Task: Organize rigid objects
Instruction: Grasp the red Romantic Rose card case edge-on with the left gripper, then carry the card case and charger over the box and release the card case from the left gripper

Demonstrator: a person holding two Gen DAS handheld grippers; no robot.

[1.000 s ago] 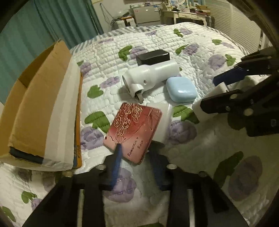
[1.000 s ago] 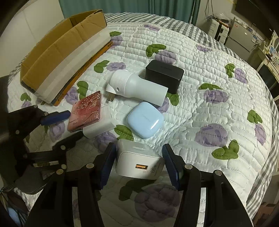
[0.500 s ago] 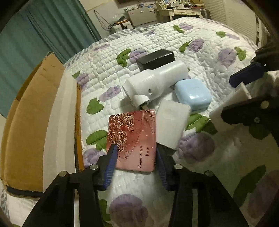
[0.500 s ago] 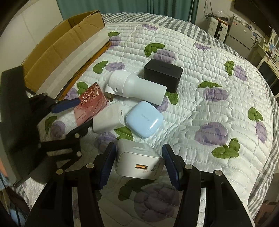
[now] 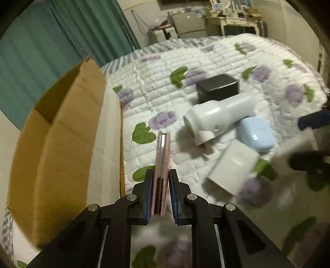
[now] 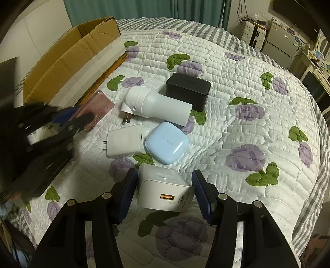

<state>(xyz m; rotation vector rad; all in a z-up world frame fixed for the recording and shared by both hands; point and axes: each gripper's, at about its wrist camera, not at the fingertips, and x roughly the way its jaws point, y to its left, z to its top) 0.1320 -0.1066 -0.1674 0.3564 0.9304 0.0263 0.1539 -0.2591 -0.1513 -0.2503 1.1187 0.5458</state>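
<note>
My left gripper (image 5: 161, 185) is shut on a thin pink case (image 5: 163, 156), held edge-on above the quilt beside the open cardboard box (image 5: 68, 132). The right wrist view shows that gripper (image 6: 80, 119) holding the case (image 6: 97, 107) near the box (image 6: 68, 57). My right gripper (image 6: 165, 193) is open, its fingers on either side of a white 66W charger (image 6: 165, 191) without touching it. On the quilt lie a white cylindrical plug (image 6: 156, 105), a black box (image 6: 188, 89), a light blue earbud case (image 6: 167, 142) and a flat white adapter (image 6: 125, 142).
The box lies along the bed's left edge. The quilted bed (image 6: 247, 115) slopes away to the right. A desk and appliances (image 5: 206, 18) stand beyond the bed, with teal curtains (image 5: 61, 37) behind the box.
My left gripper has closed on the pink case, lifted it off the quilt and turned it on edge, moving toward the box. My right gripper has stayed open around the white charger.
</note>
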